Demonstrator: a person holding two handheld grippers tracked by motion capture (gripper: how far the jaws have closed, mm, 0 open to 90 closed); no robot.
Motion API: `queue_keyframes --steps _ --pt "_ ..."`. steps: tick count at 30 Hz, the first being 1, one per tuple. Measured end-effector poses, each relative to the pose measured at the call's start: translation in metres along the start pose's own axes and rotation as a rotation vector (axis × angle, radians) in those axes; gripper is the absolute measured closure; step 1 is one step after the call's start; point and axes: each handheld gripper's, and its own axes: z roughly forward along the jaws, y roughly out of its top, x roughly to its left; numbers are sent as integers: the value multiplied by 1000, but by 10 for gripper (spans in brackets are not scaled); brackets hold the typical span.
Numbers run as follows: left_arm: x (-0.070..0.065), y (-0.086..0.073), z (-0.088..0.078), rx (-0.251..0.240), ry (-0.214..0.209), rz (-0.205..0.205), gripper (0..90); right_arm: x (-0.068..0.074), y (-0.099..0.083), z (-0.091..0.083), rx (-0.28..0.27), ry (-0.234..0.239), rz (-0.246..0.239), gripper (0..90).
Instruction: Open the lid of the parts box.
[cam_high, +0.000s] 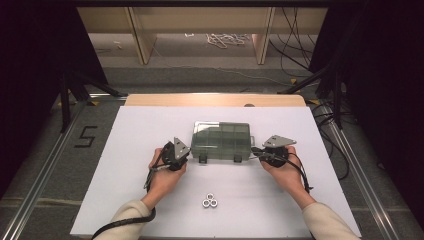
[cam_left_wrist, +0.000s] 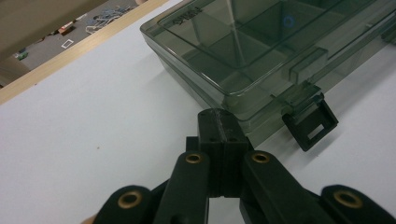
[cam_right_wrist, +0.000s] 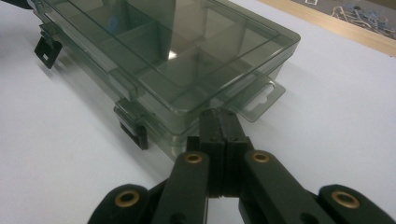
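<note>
Black claws (cam_high: 186, 155) (cam_high: 254, 150) flanking box (cam_high: 220, 137), prob. touching

Smoky clear compartment box (cam_high: 220, 141) lies flat on the table; lid closed, latches open.

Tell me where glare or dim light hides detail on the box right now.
High view: dark surroundings, evenly lit white table, the translucent grey-green plastic compartment box clear. Right gripper view: bright glint on its lid, dividers readable. Left gripper view: soft reflections on the lid; far floor blurred.

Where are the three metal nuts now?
In the high view, the metal nuts lie near the table's front edge, between the forearms, in front of the box.
</note>
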Motion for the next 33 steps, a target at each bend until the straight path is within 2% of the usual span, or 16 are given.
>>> queue_keyframes --steps 1,2,5,7,10,11,13,14,15,16,17,20,22,24,26,33 --pt "2 1 -2 26 0 32 899 0 0 0 -1 -1 -2 900" --pt "2 1 -3 32 0 48 900 0 0 0 -3 0 -3 900" --pt "2 2 -3 27 2 43 900 0 1 0 -7 -1 -8 900" --pt "-1 3 -2 -8 8 15 900 0 1 -1 -8 -2 -8 900" --pt "0 6 -4 -11 15 46 900 -1 2 -2 -19 -1 -7 900" --pt "-2 7 -4 -28 14 22 900 -1 3 -3 -22 0 -7 900" --pt "0 10 -6 -22 18 54 900 -1 4 -4 -33 -3 -1 900" --pt "-1 11 -5 -37 19 29 900 -1 4 -4 -34 -2 -4 900" --pt "-1 13 -5 -48 30 33 899 -1 5 -5 -34 -1 -5 900" --pt "0 15 -7 -38 32 43 899 -1 5 -5 -41 -3 1 900" --pt "0 16 -6 -58 30 27 900 -1 7 -7 -53 1 -1 900" --pt "0 21 -8 -69 34 36 899 1 12 -9 -80 0 -6 900" --pt "1 25 -9 -77 46 50 899 2 14 -10 -79 10 2 900" --pt "1 27 -10 -90 48 40 899 3 18 -12 -88 3 7 900" --pt "2 31 -11 -98 50 49 899 3 21 -13 -101 -2 7 900" --pt "4 40 -11 -126 58 16 899 3 26 -18 -132 -23 4 882"
